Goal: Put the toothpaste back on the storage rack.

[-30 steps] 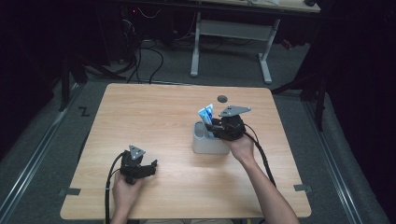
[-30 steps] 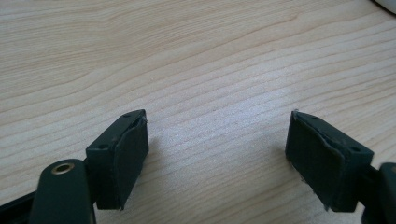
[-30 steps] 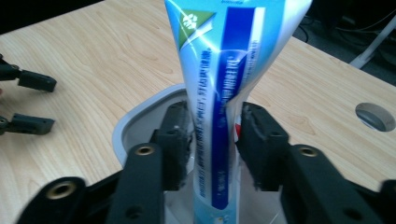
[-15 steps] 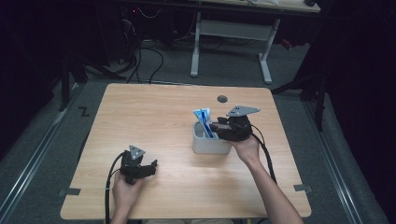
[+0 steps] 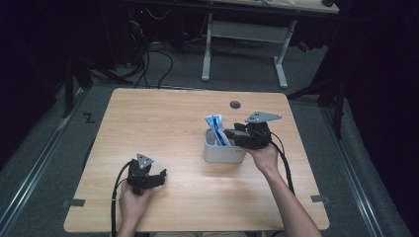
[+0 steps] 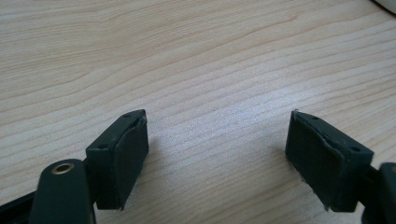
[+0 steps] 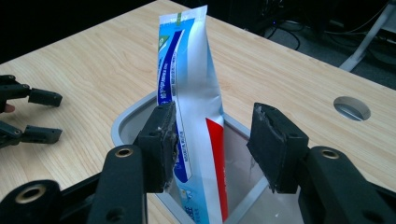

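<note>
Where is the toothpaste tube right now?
The toothpaste tube stands upright in the grey bin right of the table's centre, between the open jaws of the right gripper.

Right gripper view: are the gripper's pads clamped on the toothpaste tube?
No. The toothpaste tube stands in the grey bin between the right gripper's open jaws, with a clear gap at the right-hand pad.

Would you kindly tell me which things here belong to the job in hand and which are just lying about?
In the job:
- tube, standing in the bin
- bin
- right tool, jaws just opened, astride the tube

Lying about:
- left tool, open, resting on the table
- round hole in the table
- desk frame behind
</note>
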Motion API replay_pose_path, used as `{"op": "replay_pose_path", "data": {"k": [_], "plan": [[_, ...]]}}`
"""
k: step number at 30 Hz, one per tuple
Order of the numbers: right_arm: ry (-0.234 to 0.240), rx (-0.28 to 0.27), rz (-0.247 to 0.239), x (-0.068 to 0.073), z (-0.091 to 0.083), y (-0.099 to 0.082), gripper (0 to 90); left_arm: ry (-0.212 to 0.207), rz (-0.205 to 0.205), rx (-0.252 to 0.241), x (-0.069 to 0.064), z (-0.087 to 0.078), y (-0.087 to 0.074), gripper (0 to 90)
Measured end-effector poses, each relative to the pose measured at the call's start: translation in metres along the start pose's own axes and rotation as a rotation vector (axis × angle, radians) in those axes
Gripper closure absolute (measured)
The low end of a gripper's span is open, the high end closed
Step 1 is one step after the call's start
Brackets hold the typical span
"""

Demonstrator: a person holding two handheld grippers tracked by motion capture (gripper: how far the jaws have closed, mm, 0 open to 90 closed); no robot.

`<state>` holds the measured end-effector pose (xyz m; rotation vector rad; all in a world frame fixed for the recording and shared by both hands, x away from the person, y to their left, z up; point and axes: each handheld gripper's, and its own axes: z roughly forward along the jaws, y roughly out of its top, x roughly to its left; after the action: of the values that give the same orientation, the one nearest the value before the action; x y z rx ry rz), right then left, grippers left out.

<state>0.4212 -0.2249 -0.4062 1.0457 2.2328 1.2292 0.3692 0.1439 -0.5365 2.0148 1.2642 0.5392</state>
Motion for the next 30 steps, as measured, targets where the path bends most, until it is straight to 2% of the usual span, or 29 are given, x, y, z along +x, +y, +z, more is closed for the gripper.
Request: {"op": "replay_pose_path", "data": {"k": [9, 30], "plan": [[-0.017, -0.023, 0.019, -0.005, -0.013, -0.001, 51.5, 0.0, 0.0, 0.0, 0.0, 0.0, 0.0, 21.6], [-0.048, -0.06, 0.051, -0.016, -0.031, -0.011, 51.7, 0.0, -0.001, 0.0, 0.0, 0.0, 0.0, 21.7]]}}
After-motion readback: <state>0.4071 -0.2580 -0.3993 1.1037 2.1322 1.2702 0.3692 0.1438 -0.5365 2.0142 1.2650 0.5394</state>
